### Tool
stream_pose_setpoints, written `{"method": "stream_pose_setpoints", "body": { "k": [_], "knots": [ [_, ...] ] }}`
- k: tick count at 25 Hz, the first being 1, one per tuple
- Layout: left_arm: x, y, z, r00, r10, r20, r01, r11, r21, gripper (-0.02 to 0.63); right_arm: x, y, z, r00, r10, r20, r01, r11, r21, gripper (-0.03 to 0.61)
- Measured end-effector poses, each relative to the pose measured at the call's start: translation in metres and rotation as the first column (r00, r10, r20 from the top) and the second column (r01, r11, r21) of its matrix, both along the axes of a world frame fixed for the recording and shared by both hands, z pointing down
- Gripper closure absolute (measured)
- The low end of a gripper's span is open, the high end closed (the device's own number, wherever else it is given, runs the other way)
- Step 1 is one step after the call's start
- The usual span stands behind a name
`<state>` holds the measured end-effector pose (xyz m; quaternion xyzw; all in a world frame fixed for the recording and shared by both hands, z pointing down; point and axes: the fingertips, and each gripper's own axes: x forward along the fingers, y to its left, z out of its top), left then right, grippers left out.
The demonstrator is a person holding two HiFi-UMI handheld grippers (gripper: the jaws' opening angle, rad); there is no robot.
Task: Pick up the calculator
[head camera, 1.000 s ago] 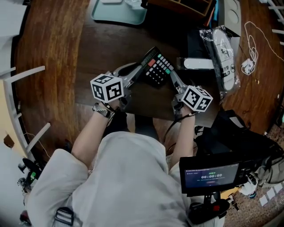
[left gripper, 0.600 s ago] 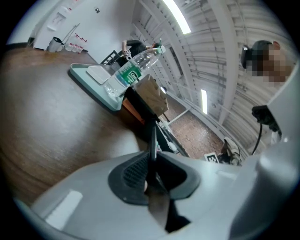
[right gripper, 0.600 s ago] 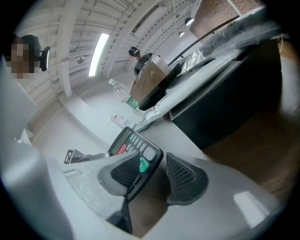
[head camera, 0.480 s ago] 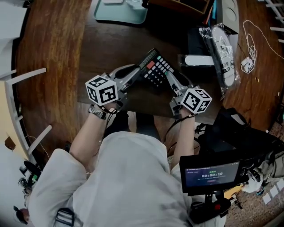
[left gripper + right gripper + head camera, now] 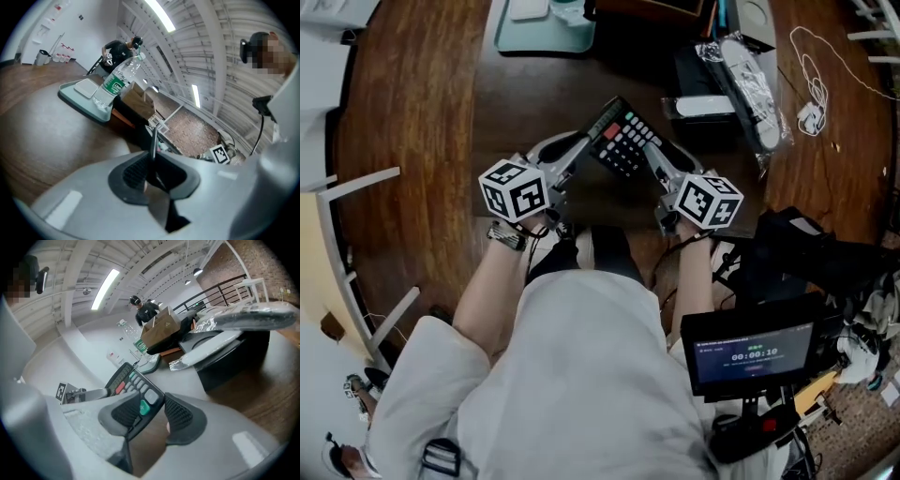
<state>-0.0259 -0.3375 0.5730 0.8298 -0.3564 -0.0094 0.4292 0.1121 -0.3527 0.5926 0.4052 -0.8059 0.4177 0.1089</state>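
A black calculator [image 5: 622, 141] with grey, red and green keys hangs tilted above the dark wooden table [image 5: 422, 112], held from both sides. My left gripper [image 5: 584, 148] is shut on its left edge; in the left gripper view the calculator [image 5: 153, 149] shows edge-on, pinched between the dark pads [image 5: 133, 171]. My right gripper [image 5: 650, 161] is shut on its lower right corner. In the right gripper view the calculator [image 5: 127, 379] runs away to the upper left, its green key sitting between the ribbed pads [image 5: 180, 414].
A teal tray [image 5: 546, 36] with a water bottle [image 5: 117, 79] stands at the table's far side, beside a brown box [image 5: 139, 101]. A plastic-wrapped white device [image 5: 742, 70], a white bar [image 5: 709, 107] and a white cable [image 5: 811, 112] lie right. A small screen [image 5: 755, 356] sits near my right elbow.
Both grippers have risen together with the calculator between them, so it has come up off the table. The grip on each side looks unchanged.
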Motion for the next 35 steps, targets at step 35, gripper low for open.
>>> {"method": "stream_pose_setpoints", "body": {
  "k": [35],
  "knots": [
    [0.004,0.069,-0.190,0.968,0.229,0.100,-0.248,0.834,0.493,0.555,0.003,0.088,-0.228,0.972,0.207,-0.115,-0.110,0.824,0.556,0.425]
  ]
}}
